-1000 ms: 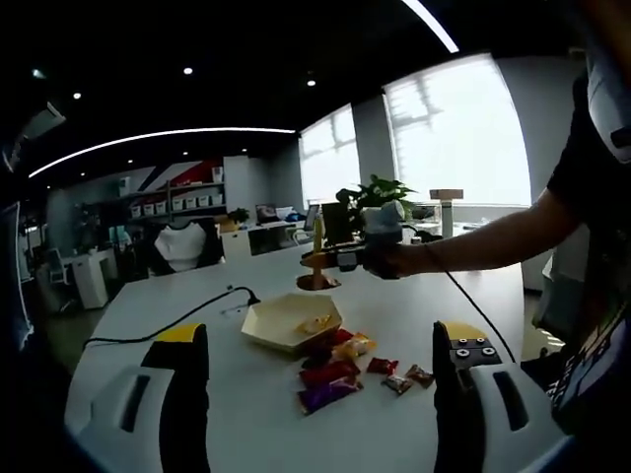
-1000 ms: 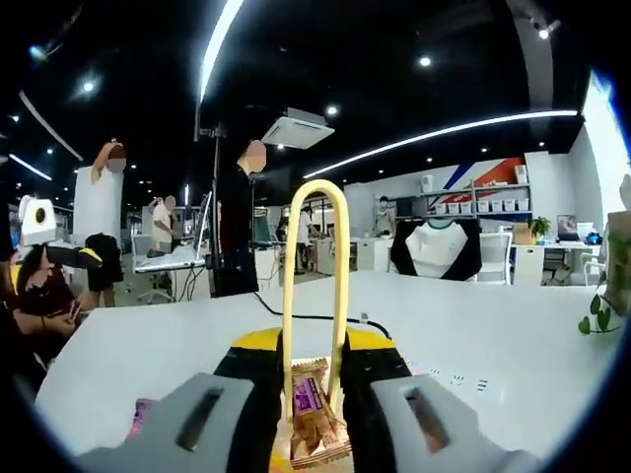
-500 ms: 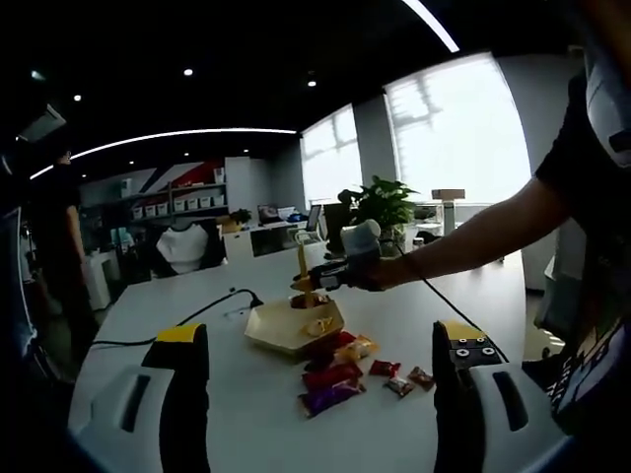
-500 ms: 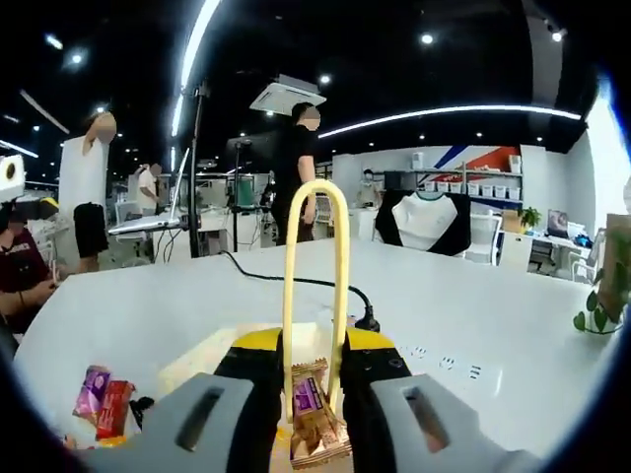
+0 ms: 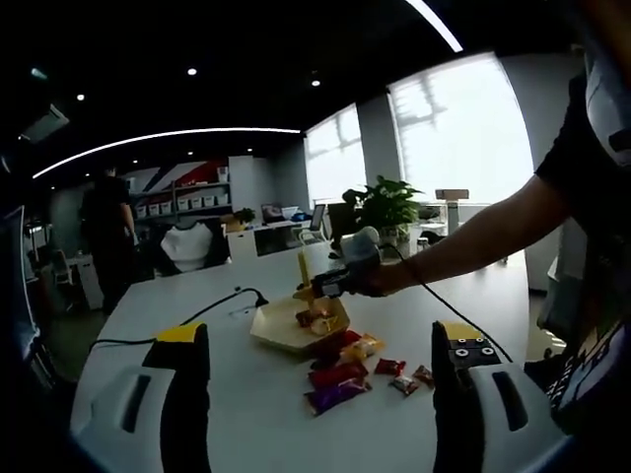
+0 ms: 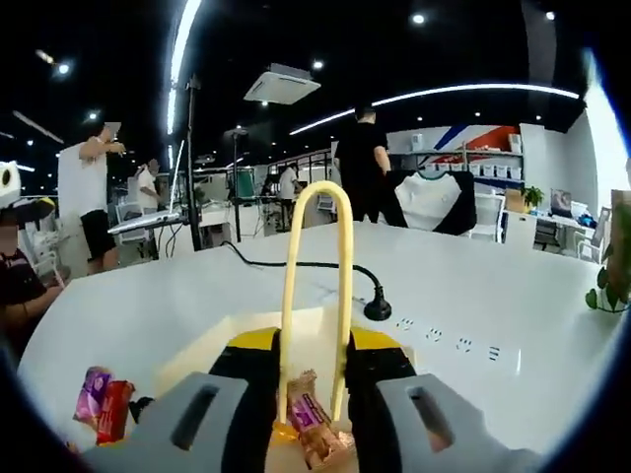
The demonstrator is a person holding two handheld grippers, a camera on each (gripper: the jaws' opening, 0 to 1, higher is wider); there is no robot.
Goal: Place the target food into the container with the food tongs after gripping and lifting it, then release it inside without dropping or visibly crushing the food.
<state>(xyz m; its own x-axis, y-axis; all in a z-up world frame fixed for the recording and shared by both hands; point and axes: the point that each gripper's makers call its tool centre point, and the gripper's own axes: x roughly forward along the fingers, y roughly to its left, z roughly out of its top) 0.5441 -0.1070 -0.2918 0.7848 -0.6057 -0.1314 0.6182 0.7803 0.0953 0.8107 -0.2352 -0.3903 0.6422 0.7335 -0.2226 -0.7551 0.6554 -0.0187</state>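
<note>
In the right gripper view my right gripper (image 6: 314, 347) is shut on the yellow food tongs (image 6: 315, 286), whose loop rises between the jaws. A brown and purple wrapped candy (image 6: 312, 430) sits tilted between the tong tips, low over the yellow paper container (image 6: 202, 347). The left gripper view shows the right gripper (image 5: 343, 279) at arm's length, holding the tongs (image 5: 304, 268) down into the container (image 5: 281, 333). My left gripper (image 5: 321, 337) stands open near the table's front, nothing between its jaws.
Several wrapped candies (image 5: 341, 379) lie on the white table (image 5: 246, 414) beside the container, also candies (image 6: 103, 402) at its left. A black cable with a plug (image 6: 375, 307) runs behind the container. A person's arm (image 5: 473, 241) reaches in from the right. People stand in the background.
The right gripper has come down and closer to the container with the tongs. The candy now sits lower and tilted between the tong tips. A person walked across the background.
</note>
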